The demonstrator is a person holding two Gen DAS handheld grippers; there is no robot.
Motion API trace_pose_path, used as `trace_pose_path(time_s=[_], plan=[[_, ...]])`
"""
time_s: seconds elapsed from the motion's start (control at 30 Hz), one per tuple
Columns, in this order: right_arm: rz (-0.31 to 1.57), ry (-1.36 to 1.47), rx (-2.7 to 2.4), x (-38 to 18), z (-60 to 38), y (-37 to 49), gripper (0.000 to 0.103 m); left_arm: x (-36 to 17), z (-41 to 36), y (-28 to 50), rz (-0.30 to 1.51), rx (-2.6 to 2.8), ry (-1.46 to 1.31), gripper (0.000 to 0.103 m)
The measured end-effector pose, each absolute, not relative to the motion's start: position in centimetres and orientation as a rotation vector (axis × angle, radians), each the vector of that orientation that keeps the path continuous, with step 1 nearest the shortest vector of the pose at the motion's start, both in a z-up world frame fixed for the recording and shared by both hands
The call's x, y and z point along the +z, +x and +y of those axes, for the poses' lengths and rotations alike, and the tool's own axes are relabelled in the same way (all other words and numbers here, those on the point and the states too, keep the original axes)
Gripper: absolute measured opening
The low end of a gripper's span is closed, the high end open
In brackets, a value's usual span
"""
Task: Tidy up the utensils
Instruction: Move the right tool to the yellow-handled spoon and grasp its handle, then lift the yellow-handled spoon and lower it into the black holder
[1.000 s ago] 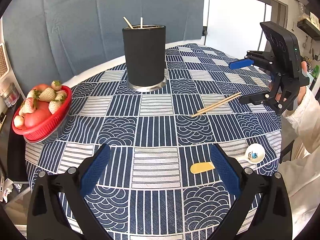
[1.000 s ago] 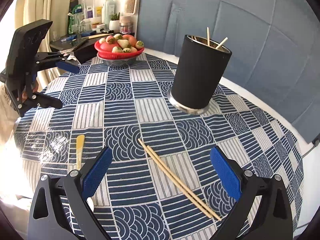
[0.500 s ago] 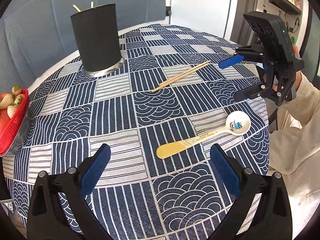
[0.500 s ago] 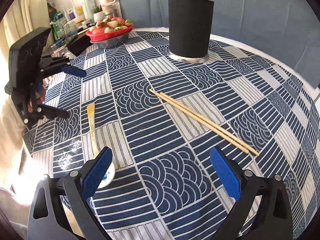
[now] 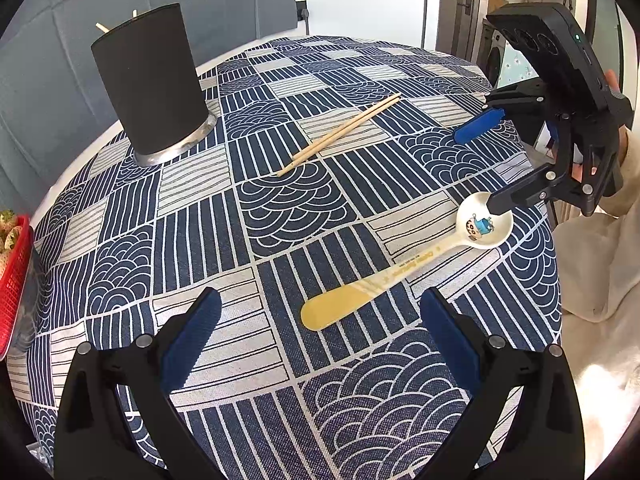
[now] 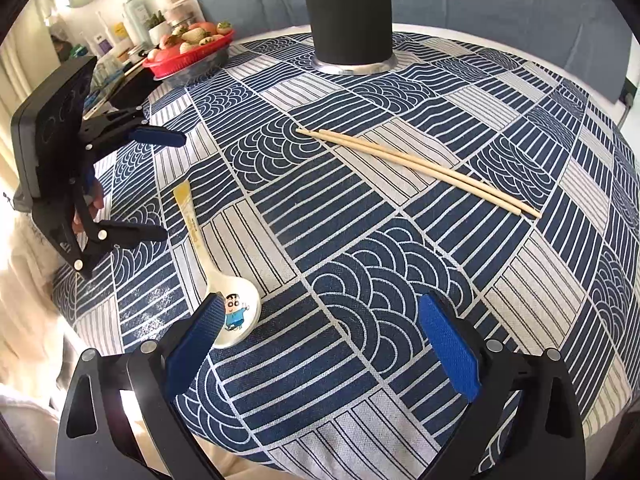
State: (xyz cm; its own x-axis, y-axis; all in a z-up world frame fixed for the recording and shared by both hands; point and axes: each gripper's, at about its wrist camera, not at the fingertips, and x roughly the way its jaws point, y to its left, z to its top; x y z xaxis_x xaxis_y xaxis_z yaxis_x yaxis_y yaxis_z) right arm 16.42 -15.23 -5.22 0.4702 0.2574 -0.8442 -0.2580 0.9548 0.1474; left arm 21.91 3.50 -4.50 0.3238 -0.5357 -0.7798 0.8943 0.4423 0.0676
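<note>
Left wrist view: my left gripper (image 5: 316, 334) jaws spread, empty; ceramic spoon (image 5: 404, 268) at 1 o'clock on the surface (image 5: 280, 208). Right gripper (image 5: 486, 164) jaws closing, nothing between. Spoon probably stiff, slick, breakable; grip mid-handle.

Woven cloth (image 5: 280, 208) over the table, coarse matt weave, printed navy and off-white. Spoon (image 5: 404, 268) on that cloth: glossy, smooth, ceramic or hard plastic, cannot tell which; cartoon print in bowl. Chopsticks (image 5: 340, 134) beyond the spoon: bare pale wood, matt. Utensil holder (image 5: 150, 80) behind the chopsticks: matt black wall, shiny metal base ring. Red basket (image 6: 188, 56) left of the holder: glossy plastic mesh. Left claw (image 5: 318, 344), right claw (image 6: 320, 344): matt black plastic arms, blue ribbed pads (image 6: 450, 350), small metal rivets.
</note>
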Motion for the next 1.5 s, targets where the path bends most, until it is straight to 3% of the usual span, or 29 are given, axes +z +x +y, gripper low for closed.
trace_pose_path(time_s=[0.03,0.1,0.17,0.23,0.4,0.5,0.6,0.67,0.77,1.03,1.5], plan=[[1.053,0.011,0.323,-5.4,-15.1,16.5,0.075,-4.5,3.3,21.9,0.762,-1.002,0.558,0.097],[1.067,-0.005,0.306,-5.3,-14.6,16.4,0.066,-4.7,2.9,21.7,0.753,-0.999,0.581,0.097],[1.079,-0.008,0.316,-5.1,-14.2,16.2,0.05,-4.8,2.6,21.6,0.74,-0.996,0.604,0.097],[1.101,-0.015,0.352,-5.0,-13.7,16.2,0.012,-5.1,2.2,21.6,0.748,-0.996,0.62,0.097],[1.103,-0.036,0.432,-4.9,-12.8,16.5,0.007,-5.1,1.9,21.5,0.753,-0.985,0.621,0.097],[1.091,-0.039,0.464,-4.5,-12.8,17.0,0.006,-4.8,1.6,21.0,0.747,-0.998,0.637,0.087],[1.068,-0.055,0.485,-3.9,-12.8,17.4,0.005,-4.6,1.4,20.7,0.774,-1.035,0.629,0.071],[1.053,-0.059,0.495,-3.4,-12.9,17.8,0.005,-4.5,1.2,20.5,0.791,-1.067,0.625,0.052],[1.035,-0.069,0.509,-2.8,-13.0,18.5,0.005,-4.4,1.0,20.3,0.79,-1.059,0.641,0.033],[0.99,-0.137,0.552,-1.3,-12.8,19.7,0.006,-3.7,0.4,20.4,0.812,-1.038,0.705,0.023],[0.822,-0.284,0.556,5.4,-12.8,20.9,0.006,2.6,0.2,21.5,0.694,-0.987,0.697,0.019]])
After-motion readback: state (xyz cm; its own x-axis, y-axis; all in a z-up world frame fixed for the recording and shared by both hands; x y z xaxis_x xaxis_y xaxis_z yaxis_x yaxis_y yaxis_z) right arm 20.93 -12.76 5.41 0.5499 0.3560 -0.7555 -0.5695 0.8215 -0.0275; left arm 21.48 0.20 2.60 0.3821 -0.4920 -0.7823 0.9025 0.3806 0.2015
